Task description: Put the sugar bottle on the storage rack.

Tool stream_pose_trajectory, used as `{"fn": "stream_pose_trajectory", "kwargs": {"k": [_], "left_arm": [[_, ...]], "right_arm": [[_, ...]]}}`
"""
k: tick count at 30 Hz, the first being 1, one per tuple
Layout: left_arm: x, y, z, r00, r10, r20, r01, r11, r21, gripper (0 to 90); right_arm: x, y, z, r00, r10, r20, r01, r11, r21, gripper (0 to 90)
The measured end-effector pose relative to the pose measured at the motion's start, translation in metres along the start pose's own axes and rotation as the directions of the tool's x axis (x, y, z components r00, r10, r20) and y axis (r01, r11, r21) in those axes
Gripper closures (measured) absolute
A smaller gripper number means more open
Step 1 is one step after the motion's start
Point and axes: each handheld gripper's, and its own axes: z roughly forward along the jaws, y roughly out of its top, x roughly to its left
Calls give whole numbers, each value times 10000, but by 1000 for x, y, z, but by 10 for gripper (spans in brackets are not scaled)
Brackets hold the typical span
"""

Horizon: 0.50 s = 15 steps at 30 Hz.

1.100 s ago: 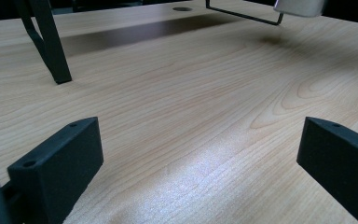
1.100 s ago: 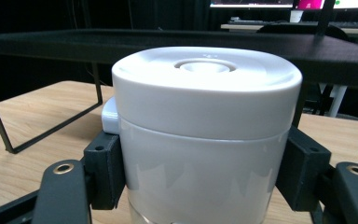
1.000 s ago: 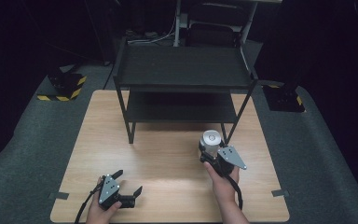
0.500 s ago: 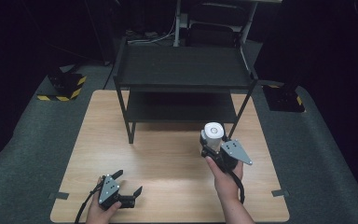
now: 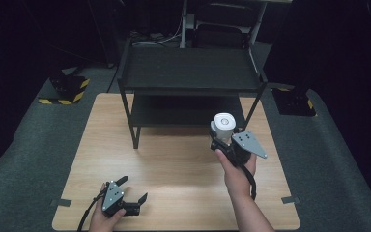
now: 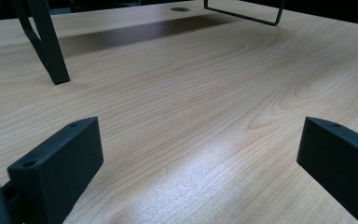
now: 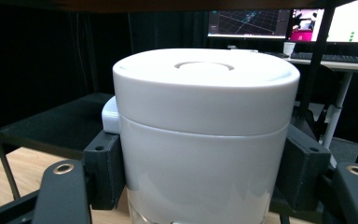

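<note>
A white lidded jar is held upright above the wooden table, in front of the black two-level shelf rack. My right gripper is shut on the jar, its black jaws pressing both sides below the lid. In the right gripper view the jar stands level with the rack's lower shelf. My left gripper rests near the table's front left edge, jaws spread wide over bare wood with nothing between them.
The rack's front legs stand on the table's middle. Yellow-black striped bases sit on the grey floor at left and right. A desk with monitors lies beyond the rack.
My right gripper has lifted the white jar up off the table, toward the rack's lower shelf height. The left gripper has stayed in place.
</note>
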Motion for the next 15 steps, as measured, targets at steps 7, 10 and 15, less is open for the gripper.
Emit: {"fn": "stream_pose_trajectory", "kwargs": {"k": [7,10,15], "left_arm": [[0,0,0,10000,-6,27,6,10000,15,5],[1,0,0,10000,-7,48,7,10000,13,5],[1,0,0,10000,-13,81,13,10000,11,5]], "right_arm": [[0,15,12,10000,36,78,-36,10000,-63,301],[1,20,18,9999,-83,146,84,9999,-73,301],[0,26,28,9998,-18,191,19,10000,-38,301]]}}
